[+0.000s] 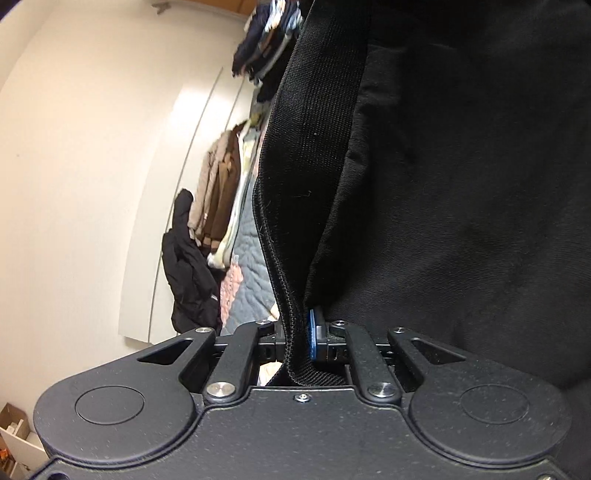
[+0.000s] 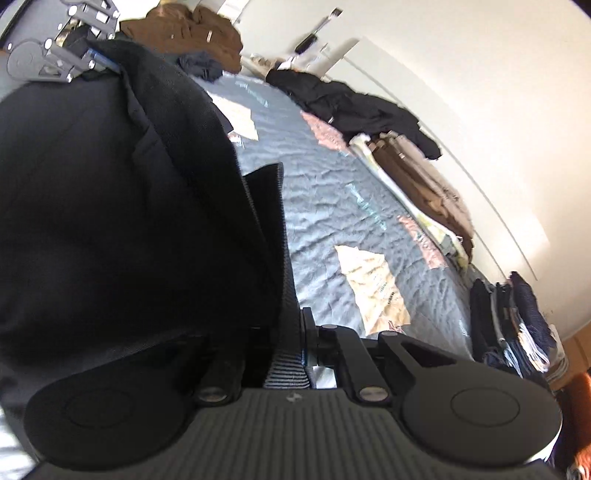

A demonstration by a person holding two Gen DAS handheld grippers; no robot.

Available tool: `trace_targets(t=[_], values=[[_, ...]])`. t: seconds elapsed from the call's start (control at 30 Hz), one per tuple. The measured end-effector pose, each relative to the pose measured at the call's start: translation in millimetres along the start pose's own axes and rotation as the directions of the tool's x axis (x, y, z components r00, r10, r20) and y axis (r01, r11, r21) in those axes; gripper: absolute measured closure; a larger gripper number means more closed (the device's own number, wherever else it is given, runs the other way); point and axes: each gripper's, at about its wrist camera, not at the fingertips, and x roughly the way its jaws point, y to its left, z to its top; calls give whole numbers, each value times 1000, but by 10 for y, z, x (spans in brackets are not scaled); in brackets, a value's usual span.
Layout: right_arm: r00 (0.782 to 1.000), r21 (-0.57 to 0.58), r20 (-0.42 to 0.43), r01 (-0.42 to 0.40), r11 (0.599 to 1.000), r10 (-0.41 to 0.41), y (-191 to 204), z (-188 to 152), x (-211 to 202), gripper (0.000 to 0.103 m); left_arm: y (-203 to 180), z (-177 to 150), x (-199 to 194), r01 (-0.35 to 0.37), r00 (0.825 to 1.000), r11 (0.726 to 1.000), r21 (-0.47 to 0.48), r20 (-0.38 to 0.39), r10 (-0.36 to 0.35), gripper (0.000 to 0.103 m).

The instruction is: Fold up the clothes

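Note:
A black garment (image 1: 461,184) with a ribbed hem hangs stretched between both grippers above the bed. In the left wrist view my left gripper (image 1: 295,338) is shut on the hem band, and a blue pad (image 1: 314,332) shows beside the cloth. In the right wrist view the same garment (image 2: 110,203) fills the left half, and my right gripper (image 2: 293,345) is shut on its ribbed edge. The cloth hides the right gripper's left finger. The left gripper (image 2: 92,62) shows at the top left, pinching the garment's far corner.
Below lies a bed with a blue-grey patchwork quilt (image 2: 332,206). Along the wall side lie a black jacket (image 2: 362,107), beige and brown clothes (image 2: 417,184) and a brown garment (image 2: 184,33). A stack of folded dark clothes (image 2: 517,325) sits at the bed's near right.

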Motion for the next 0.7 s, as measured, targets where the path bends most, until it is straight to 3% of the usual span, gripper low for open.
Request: trace_targets(t=[0.07,0.1,0.17,0.2,0.23,0.37,0.47,0.53,0.6,0.67,0.7], values=[[1000,-1,-23,-15,1000,15,-52,-15,297,94,-55,35,251,4,999,1000,-2,-36,-4,89],[999,0,-45,-13,1000,13,-54,-14,437,87,-82,53,377,6,999,1000,-4,-54,-6,84],[997,26,-80,21,999,-19,-55,-36,685,67,-121,61,532,4,996,1000,-4,-91,-5,51],[995,38,-98,40,998,-36,-55,-47,805,42,-137,58,586,2,994,1000,-4,-111,-2,44],[991,53,-112,77,996,-70,-49,-58,883,27,-152,55,641,0,992,1000,-4,-130,0,38],[982,73,-98,170,983,-163,-87,-116,854,14,164,-82,450,-4,992,987,-159,-126,-16,24],[985,135,-78,162,978,-152,-220,-159,668,13,498,-232,99,-41,995,939,-342,-105,5,23],[991,227,-60,131,965,-120,-309,-190,418,13,653,-299,-226,-58,997,867,-495,-70,27,21],[998,334,-11,69,940,-69,-412,-221,168,13,692,-335,-607,-23,1000,759,-651,-17,16,17],[999,434,37,8,901,-27,-430,-274,-105,13,811,-406,-856,65,998,607,-792,56,-33,15],[998,490,65,-42,871,11,-389,-320,-234,12,849,-457,-943,128,992,507,-853,108,-69,15]])
